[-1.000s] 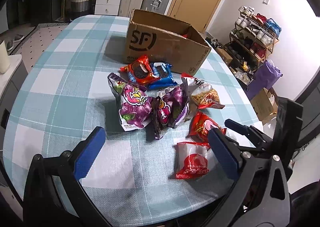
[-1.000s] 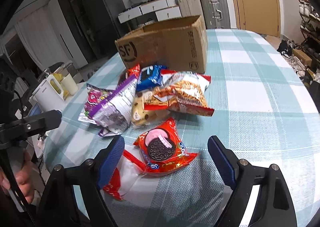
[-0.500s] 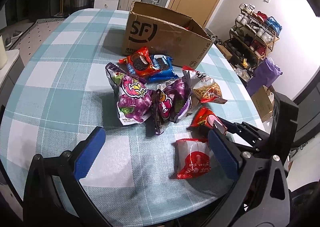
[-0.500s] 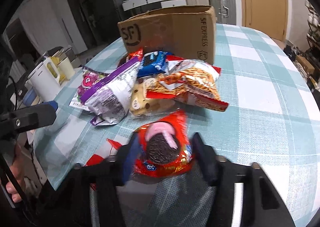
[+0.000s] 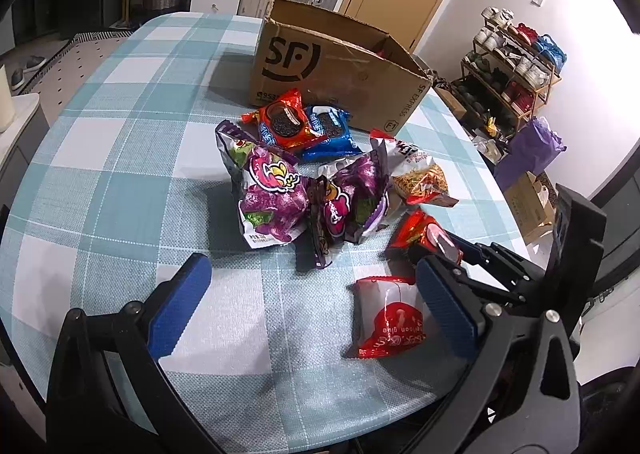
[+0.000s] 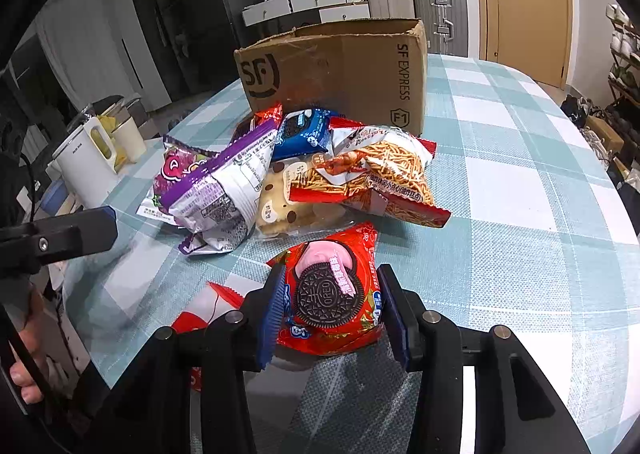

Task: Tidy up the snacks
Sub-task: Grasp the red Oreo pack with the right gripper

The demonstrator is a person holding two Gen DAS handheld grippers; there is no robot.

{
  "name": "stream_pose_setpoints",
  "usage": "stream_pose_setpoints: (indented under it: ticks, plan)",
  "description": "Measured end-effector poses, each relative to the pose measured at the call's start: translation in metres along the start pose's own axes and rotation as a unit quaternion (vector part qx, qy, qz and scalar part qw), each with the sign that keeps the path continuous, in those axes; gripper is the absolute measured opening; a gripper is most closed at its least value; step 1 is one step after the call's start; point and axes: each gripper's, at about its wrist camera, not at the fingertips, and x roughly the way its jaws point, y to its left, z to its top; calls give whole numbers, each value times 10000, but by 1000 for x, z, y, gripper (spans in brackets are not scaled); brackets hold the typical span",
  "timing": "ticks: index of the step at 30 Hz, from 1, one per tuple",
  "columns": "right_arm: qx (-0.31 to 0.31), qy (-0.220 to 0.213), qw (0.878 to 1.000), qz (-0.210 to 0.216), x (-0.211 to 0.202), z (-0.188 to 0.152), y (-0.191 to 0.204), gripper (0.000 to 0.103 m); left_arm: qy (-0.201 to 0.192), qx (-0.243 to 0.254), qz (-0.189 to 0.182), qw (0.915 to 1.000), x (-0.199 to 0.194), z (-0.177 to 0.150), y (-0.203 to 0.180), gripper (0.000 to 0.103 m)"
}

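Note:
My right gripper (image 6: 330,310) is shut on a red Oreo packet (image 6: 334,294), lifted slightly off the checked table (image 6: 520,214). The packet also shows in the left wrist view (image 5: 424,232) between the right gripper's fingers. My left gripper (image 5: 312,306) is open and empty above the table's near edge. A red and white packet (image 5: 390,318) lies beside its right finger. A heap of snacks sits mid-table: purple bags (image 5: 276,198), a noodle snack bag (image 6: 376,174), a blue Oreo packet (image 6: 304,130) and another red Oreo packet (image 5: 286,124). An open SF cardboard box (image 5: 336,66) stands behind them.
A white kettle (image 6: 86,162) and cups stand on a counter left of the table. Suitcases and drawers line the back wall. A shoe rack (image 5: 516,62) and a purple bag stand on the floor to the right.
My right gripper moved forward and closed on the red Oreo packet, raising it a little. My left gripper stayed open and shifted slightly.

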Motion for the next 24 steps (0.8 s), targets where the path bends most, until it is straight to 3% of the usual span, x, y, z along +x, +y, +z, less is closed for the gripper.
stream_pose_setpoints:
  ticks: [13, 24]
  plan:
    - [302, -226, 9993, 86, -18, 7, -14, 45, 194, 170, -11, 9997, 10, -4, -13, 102]
    - [584, -417, 9973, 131, -31, 8, -27, 45, 620, 550, -31, 9966, 39, -14, -36, 102]
